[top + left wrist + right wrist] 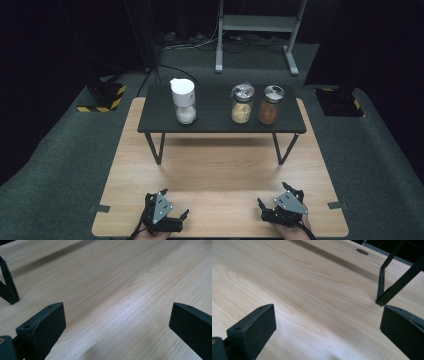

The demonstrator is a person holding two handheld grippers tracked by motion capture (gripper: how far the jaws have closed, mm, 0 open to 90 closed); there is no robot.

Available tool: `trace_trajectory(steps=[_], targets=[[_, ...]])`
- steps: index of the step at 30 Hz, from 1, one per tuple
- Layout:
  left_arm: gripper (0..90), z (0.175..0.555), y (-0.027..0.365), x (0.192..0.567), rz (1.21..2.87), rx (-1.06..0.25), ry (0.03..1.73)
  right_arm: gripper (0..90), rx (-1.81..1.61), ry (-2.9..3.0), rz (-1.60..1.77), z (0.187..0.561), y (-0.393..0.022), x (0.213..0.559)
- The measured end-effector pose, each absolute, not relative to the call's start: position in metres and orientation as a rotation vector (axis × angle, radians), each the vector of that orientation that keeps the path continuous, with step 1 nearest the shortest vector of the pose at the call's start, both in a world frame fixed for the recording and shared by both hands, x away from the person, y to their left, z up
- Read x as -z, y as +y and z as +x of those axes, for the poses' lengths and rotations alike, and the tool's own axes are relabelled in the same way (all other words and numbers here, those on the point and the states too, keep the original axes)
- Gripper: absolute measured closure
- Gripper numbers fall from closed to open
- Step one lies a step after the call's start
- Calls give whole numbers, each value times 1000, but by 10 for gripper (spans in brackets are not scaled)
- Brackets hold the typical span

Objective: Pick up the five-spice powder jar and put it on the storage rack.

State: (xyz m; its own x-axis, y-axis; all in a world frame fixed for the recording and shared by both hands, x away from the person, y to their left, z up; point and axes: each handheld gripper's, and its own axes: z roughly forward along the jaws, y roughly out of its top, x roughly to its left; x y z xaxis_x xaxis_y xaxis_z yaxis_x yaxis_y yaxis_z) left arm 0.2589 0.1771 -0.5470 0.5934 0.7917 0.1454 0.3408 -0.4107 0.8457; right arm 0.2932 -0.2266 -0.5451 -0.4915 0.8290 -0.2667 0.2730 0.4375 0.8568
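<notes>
Two grippers rest low on the wooden table point(220, 165), left gripper point(176, 218) at 7 o'clock, right gripper point(266, 210) at 5, both spread wide and empty, probably angled inward. At 12, well apart, three upright jars line the black shelf point(215, 120): white-capped jar point(184, 101), tan-filled jar point(242, 104), orange-filled jar point(270, 105).

A dark lab: hazard-striped stand bases point(100, 102) flank the wooden table point(220, 165).

Three jars stand upright in a row on a low black shelf point(215, 117) at the desk's far side: a white-capped shaker point(183, 101) of white grains at left, a jar of yellowish powder point(242, 104) beside a jar of reddish-brown spice point(270, 104) at right.
</notes>
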Motion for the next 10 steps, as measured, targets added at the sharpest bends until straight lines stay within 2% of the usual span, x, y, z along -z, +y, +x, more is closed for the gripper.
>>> trace_trajectory(steps=[10], targets=[[9, 259, 178, 547, 1987, -702, 912, 0, -924, 2037, 841, 286, -224, 548]])
